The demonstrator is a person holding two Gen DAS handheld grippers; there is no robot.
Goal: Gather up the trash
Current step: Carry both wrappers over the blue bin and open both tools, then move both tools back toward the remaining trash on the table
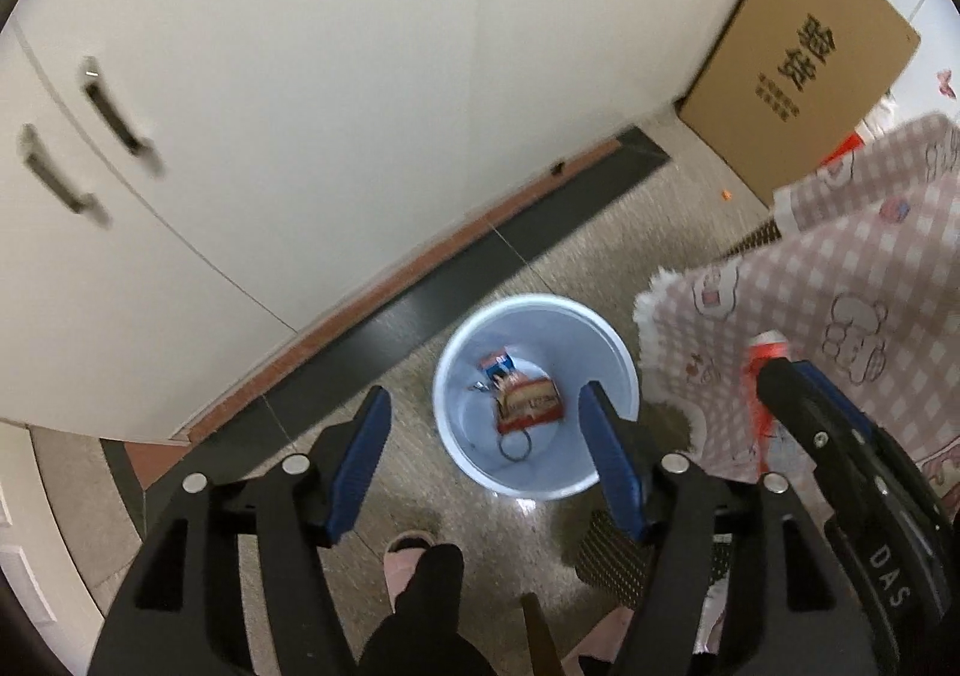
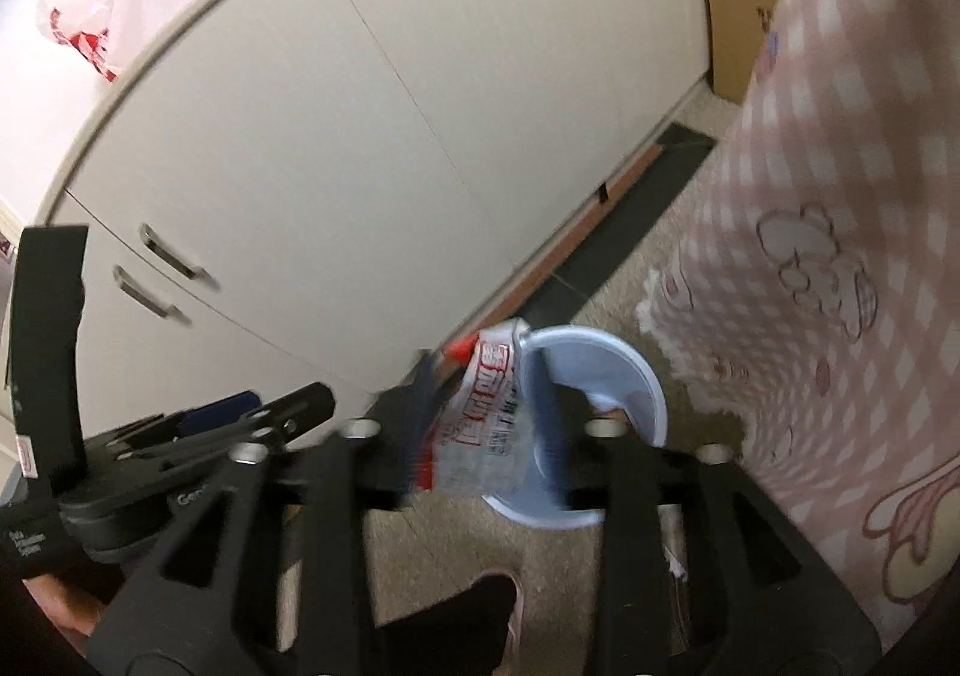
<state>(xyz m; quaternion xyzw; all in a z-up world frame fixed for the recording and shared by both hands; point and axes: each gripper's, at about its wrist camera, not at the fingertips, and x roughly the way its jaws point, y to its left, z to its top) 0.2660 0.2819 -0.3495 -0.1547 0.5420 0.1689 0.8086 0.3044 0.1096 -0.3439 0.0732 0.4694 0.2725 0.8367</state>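
Hovering above a round pale-blue plastic bin [image 1: 536, 397] holding a red snack wrapper [image 1: 530, 405], the left gripper [image 1: 489, 460] stands wide, empty. The right gripper [image 2: 480, 424] brackets a crinkled red-and-white plastic packet [image 2: 480, 424] by the bin's rim; grip unclear.

1. Round plastic bin [image 1: 534, 316]: pale blue.
2. Crumpled plastic wrapper [image 2: 480, 424]: white, red print.
3. Cloth over worktop [image 1: 870, 268]: pink-and-white check, cartoon figures.
4. Cabinet doors [image 1: 300, 106]: cream.
5. Cardboard box [image 1: 804, 52]: brown, black characters.
6. Left gripper's fingers [image 1: 360, 460]: blue pads, black frame.
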